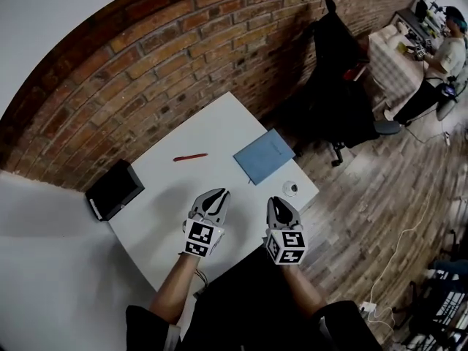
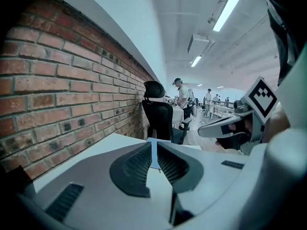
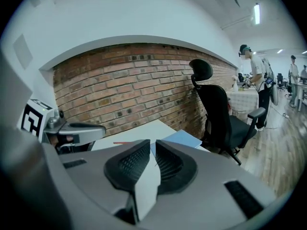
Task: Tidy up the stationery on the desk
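Observation:
On the white desk [image 1: 212,134] lie a red pen [image 1: 190,156] near the brick wall, a blue notebook [image 1: 264,156] to its right, and a small round white object [image 1: 291,189] by the desk's right corner. A black box [image 1: 114,189] sits at the desk's left corner. My left gripper [image 1: 216,196] hovers shut and empty over the near part of the desk. My right gripper [image 1: 282,204] is shut and empty near the desk's near edge. The notebook [image 3: 182,138] and the pen [image 3: 123,142] show past the right jaws; the notebook [image 2: 154,141] shows past the left jaws.
A brick wall [image 1: 161,72] runs behind the desk. A black office chair [image 1: 336,86] stands to the right on the wooden floor. A person [image 1: 442,57] works at a far table. Cables trail on the floor at the lower right.

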`<state>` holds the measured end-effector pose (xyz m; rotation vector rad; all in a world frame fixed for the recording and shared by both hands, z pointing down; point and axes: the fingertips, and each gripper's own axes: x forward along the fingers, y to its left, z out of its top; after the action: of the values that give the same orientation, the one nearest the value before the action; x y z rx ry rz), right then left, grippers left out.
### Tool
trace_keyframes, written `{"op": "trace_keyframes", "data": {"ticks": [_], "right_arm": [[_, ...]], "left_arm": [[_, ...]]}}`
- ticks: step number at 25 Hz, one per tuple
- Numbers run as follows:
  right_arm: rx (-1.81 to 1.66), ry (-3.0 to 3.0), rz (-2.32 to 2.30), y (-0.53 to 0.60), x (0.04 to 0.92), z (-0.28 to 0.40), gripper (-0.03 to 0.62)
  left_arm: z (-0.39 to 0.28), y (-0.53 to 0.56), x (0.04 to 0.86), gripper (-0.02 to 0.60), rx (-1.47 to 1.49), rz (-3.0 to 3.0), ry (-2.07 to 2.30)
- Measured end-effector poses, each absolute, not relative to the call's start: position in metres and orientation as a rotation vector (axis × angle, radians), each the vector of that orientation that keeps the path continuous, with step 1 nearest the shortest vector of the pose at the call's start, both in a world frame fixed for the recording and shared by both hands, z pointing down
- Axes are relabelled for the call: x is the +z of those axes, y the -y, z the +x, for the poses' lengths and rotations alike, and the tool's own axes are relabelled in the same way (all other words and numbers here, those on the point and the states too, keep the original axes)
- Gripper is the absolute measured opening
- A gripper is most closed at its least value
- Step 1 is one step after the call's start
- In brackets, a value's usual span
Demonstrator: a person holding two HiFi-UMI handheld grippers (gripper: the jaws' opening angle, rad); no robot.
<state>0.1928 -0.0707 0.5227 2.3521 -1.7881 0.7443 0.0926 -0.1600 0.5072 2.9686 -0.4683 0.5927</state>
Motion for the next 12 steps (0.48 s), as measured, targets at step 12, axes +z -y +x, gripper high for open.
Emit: {"op": "trace_keyframes", "data": {"ticks": [12], "right_arm": [[0.905,1.571,2.5,0.096,0.566,0.242,0.104]], "left_arm": [[0.151,0.19,0.545,0.146,0.689,2.973,0.258]]}}
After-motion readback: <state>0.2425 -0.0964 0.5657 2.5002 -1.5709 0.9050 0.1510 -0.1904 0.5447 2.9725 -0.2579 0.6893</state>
